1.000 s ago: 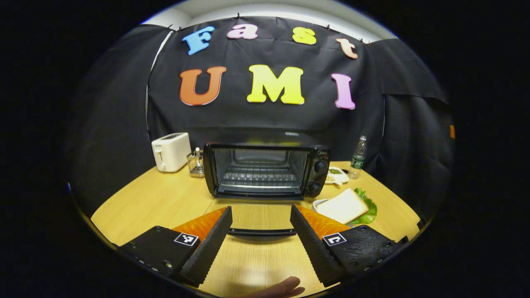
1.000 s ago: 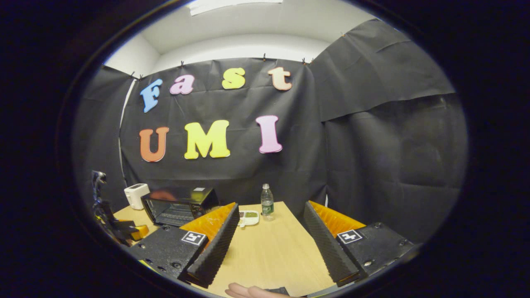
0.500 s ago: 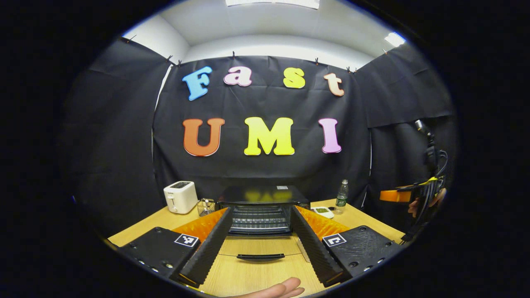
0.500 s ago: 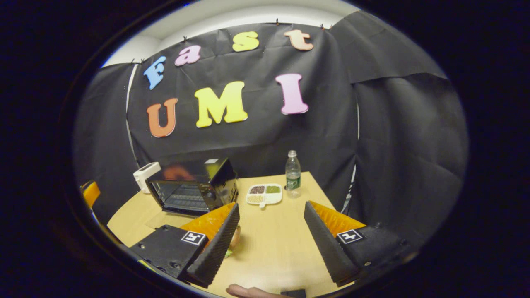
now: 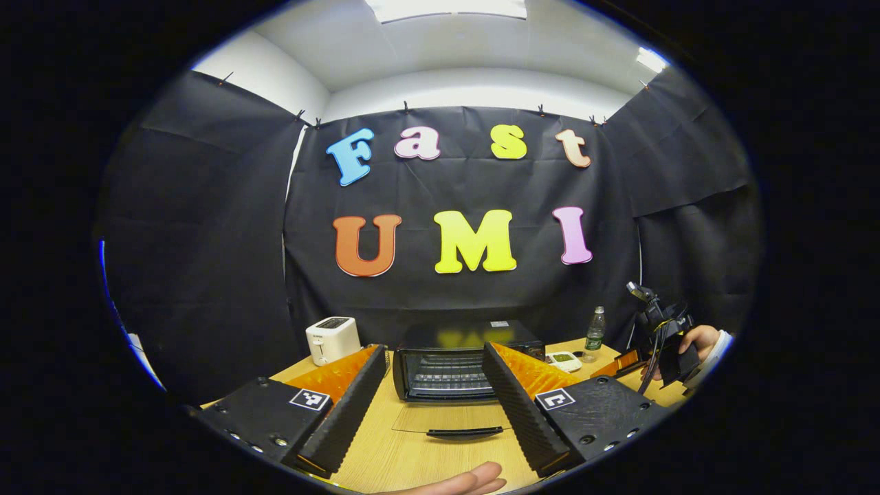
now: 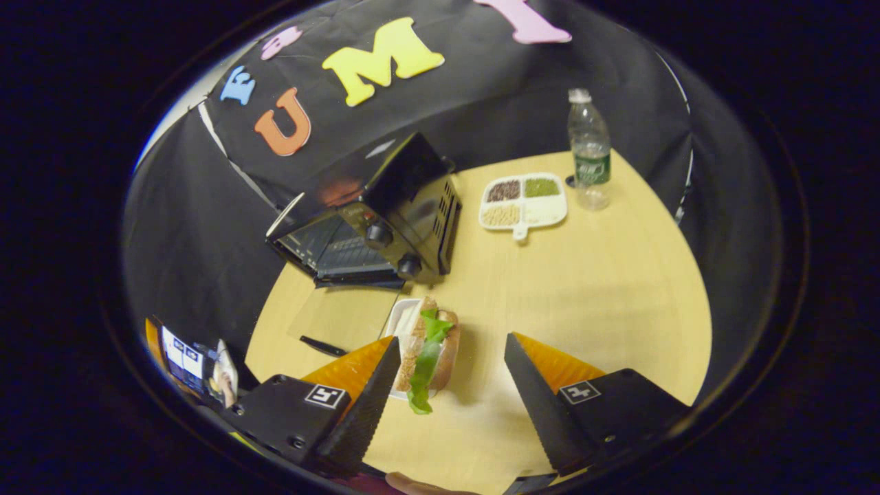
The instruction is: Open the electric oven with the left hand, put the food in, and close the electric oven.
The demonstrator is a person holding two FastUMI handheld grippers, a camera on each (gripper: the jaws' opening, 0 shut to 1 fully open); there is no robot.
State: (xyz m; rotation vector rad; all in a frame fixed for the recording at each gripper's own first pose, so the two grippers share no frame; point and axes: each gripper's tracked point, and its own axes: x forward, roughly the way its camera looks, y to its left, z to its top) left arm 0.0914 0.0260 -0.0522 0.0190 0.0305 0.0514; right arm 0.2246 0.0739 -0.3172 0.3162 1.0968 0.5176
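Left gripper view shows, from left to right, a white toaster (image 5: pixel 333 339) by the desk's (image 5: pixel 385 454) far left edge, the electric oven (image 5: pixel 459 361) at the middle of the far edge with its glass door (image 5: pixel 447 421) folded flat onto the desk, and the right gripper (image 5: pixel 663 337) out by the right edge. The left gripper (image 5: pixel 433 405) hangs short of the door handle, jaws spread wide with nothing between them. In the right gripper view the oven sits toward the far left corner, the food (image 6: pixel 427 350), a sandwich with a lettuce leaf on a small white tray (image 6: pixel 402 323), lies just in front of the oven's control side, and a divided dish (image 6: pixel 524 199) and a water bottle (image 6: pixel 588 148) stand toward the far right edge. That gripper's own jaws are also wide apart and empty, hovering above the sandwich, which lies nearer the left finger. Opening looks finished; picking up the food appears to be the step in hand. The next move likely calls for lowering, centring the jaws on the sandwich and closing gently enough not to crush it.
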